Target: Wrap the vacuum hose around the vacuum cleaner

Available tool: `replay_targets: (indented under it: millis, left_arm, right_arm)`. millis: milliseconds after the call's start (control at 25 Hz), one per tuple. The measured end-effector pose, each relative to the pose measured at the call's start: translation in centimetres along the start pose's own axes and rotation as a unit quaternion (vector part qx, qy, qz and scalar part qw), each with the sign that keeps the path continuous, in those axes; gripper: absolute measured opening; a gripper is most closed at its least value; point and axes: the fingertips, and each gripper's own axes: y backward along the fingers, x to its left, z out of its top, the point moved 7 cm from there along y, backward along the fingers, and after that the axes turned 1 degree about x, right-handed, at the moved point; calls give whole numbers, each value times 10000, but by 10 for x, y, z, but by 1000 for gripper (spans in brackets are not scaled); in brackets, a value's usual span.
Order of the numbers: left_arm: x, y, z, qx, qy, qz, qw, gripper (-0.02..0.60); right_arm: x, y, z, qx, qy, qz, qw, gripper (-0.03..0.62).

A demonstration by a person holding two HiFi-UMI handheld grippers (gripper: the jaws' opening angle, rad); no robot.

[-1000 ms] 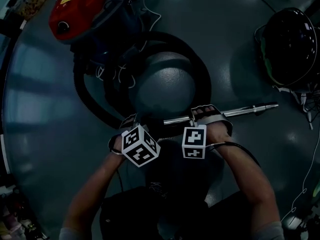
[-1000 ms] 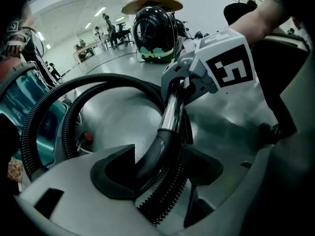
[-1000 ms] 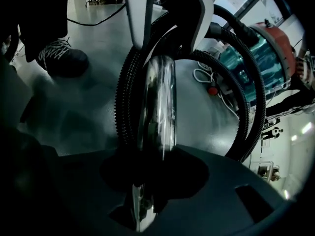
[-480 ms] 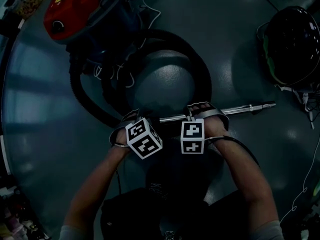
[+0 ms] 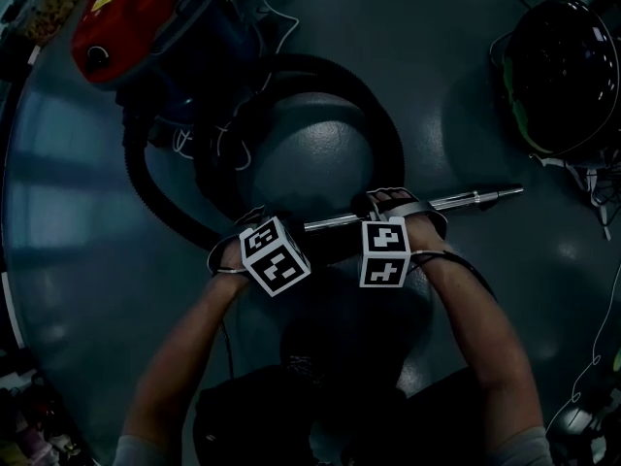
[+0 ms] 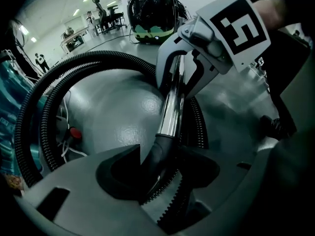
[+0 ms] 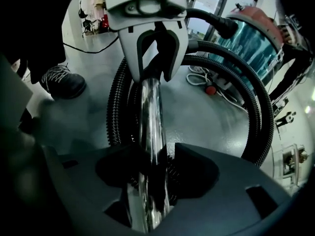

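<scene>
The hose (image 5: 146,187) lies on the floor in a wide loop just beside the cleaner (image 5: 116,27); it is not yet around the cleaner. The tube (image 5: 466,199) at the hose's free end lies at the side of the loop far from the cleaner. Both grippers stand over it, pointing steeply down.

The left gripper (image 6: 157,176) has the black cuff (image 6: 158,151) of the tube between its jaws. They have just been closing and now seem to press on the cuff from both sides. The right gripper (image 7: 150,173), farther from the cleaner along the tube, has just been opening its jaws. The tube is between them but loose, with a small gap at one side.

In my judgement, the step is to take hold of the tube end and carry it around the cleaner. To do this well, the left grip should be firm on the cuff, not on the smooth metal, which may slip. Then the hose should be led toward the cleaner in a wide curve, so that it does not kink or catch the white cord (image 6: 69,150) near the cleaner.
</scene>
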Motion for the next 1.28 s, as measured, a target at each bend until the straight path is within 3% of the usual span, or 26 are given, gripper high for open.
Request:
replay_targets:
  millis: [200, 480, 720, 760, 960, 1120, 1160, 1200, 1280]
  left_arm:
    - [1, -1, 0, 19, 17, 3, 10000, 238]
    - [-4, 12, 6, -167, -12, 12, 9999, 238]
    - [-15, 14, 5, -168, 204, -109, 9996, 228]
    - [-17, 15, 5, -173, 211, -104, 9996, 217]
    - [-23, 22, 8, -221, 253, -49, 9994, 196]
    - [-28, 31, 11, -444, 397, 0, 9982, 137]
    - [-28, 34, 13, -561, 515, 26, 9971, 100]
    - [-28, 37, 15, -685, 640, 65, 9956, 12]
    - [-30, 42, 19, -861, 815, 92, 9929, 6]
  right_arm:
    - [-5, 11, -10, -58, -151, -193, 9997, 261]
    - [-6, 45, -31, -487, -1014, -111, 9936, 261]
    - [4, 72, -34, -803, -1524, 133, 9850, 259]
    - [6, 75, -34, -829, -1618, 168, 9832, 252]
    - [11, 89, -42, -1049, -2064, -169, 9727, 5]
    - [17, 91, -45, -1327, -2616, -69, 9560, 3]
    - [18, 92, -45, -1386, -2695, -54, 9530, 3]
    - [19, 92, -45, -1425, -2749, -53, 9509, 3]
    - [22, 92, -45, -1399, -2776, -100, 9504, 3]
